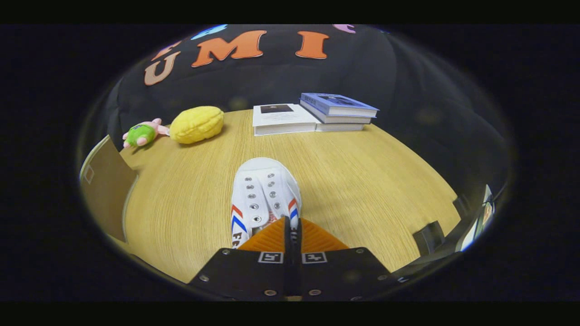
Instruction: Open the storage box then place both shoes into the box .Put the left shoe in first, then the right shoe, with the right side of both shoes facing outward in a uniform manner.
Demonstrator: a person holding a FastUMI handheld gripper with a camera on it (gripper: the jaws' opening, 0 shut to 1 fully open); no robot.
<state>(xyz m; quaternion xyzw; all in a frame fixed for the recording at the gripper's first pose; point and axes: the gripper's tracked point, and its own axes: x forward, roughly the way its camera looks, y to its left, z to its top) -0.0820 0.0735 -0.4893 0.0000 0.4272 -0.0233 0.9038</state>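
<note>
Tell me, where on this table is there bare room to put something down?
Bare wood lies on both sides of the white shoe that the gripper has its jaws closed on, widest between shoe and books. The far edge is crowded: books, yellow plush, small green-and-pink plush toy. A brown box flap borders one side.

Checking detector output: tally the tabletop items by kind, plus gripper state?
Shoes: 1, white shoe, gripper fingers closed on its rear edge
Books: 3, white book, blue book, one under it
Plush toys: 2, yellow plush, green-and-pink plush
Total: 6
</note>
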